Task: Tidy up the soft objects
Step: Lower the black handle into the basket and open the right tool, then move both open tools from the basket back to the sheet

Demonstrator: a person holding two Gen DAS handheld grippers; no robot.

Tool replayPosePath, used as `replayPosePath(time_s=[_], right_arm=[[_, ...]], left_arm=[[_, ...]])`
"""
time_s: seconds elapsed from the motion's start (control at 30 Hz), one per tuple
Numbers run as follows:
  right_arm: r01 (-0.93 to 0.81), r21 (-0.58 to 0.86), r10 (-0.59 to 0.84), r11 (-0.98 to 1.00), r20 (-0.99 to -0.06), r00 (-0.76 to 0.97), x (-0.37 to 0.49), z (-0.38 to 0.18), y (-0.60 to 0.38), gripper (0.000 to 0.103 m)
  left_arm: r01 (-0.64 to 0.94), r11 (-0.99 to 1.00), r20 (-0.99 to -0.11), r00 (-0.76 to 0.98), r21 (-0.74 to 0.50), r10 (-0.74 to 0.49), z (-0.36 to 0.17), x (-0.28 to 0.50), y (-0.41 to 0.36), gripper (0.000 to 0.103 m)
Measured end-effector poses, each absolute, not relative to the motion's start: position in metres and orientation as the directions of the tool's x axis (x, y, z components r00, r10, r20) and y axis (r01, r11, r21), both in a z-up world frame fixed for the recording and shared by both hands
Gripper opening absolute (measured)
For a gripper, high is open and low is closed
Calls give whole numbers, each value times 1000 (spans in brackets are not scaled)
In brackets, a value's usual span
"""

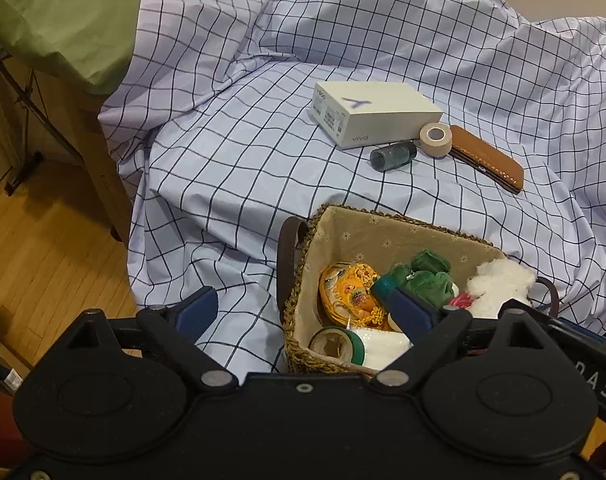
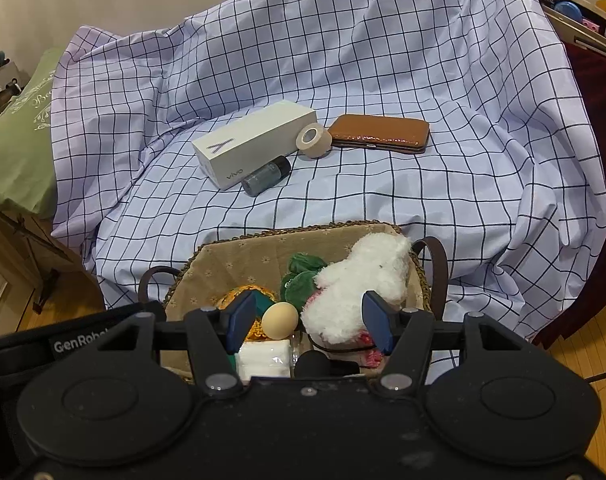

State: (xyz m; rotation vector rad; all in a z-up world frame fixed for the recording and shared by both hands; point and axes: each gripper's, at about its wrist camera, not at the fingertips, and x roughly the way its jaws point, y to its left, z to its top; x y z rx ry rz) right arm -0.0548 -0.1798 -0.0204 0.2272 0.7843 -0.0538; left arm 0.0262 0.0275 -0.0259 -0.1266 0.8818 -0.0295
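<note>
Here the basket [image 1: 303, 304] sat on the checked sheet [image 1: 231, 168], its brown handle at nine o'clock in the left view. Inside lay the soft things: a green velvet scrunchie [image 1: 427, 276], a white plush toy [image 1: 499, 288], a yellow embroidered pouch [image 1: 349, 292], a roll of green tape [image 1: 335, 344] and a white packet [image 1: 383, 346].

The left gripper [image 1: 305, 312] stood wide with nothing between its pads — one blue finger [image 1: 197, 310] hung over the sheet at nine o'clock of the basket, outside the rim, while the other sat above the basket's contents, just in front of a teal object and the scrunchie. Whether that finger touched them I could not tell.

The right gripper [image 2: 311, 328] was spread at a middling width over the basket [image 2: 231, 256]. The plush toy [image 2: 359, 288] lay at about one o'clock of its midpoint, its fluffy body close against the right-hand finger; the pads did not press on it. An egg-shaped beige ball [image 2: 279, 320] sat between the fingers, nearer the left-hand one, untouched. The scrunchie [image 2: 301, 276] lay at twelve o'clock beyond the ball, the pouch [image 2: 239, 294] at ten o'clock behind the left-hand finger, and the packet [image 2: 265, 358] lay low at seven o'clock.

Further up the sheet — well apart from both grippers — lay a white box [image 2: 255, 142], a small dark bottle [image 2: 265, 176] touching its near side, a beige tape roll [image 2: 313, 140] and a brown case [image 2: 379, 132], the roll just beside the case.
</note>
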Motion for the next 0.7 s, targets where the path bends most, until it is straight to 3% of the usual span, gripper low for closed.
replayPosePath(time_s=[0.7], right_arm=[[200,152,-32,968,-715,699,-20,-32,-205,60]], left_arm=[[26,998,-790,610,-59,-63,-33,74,4,89]])
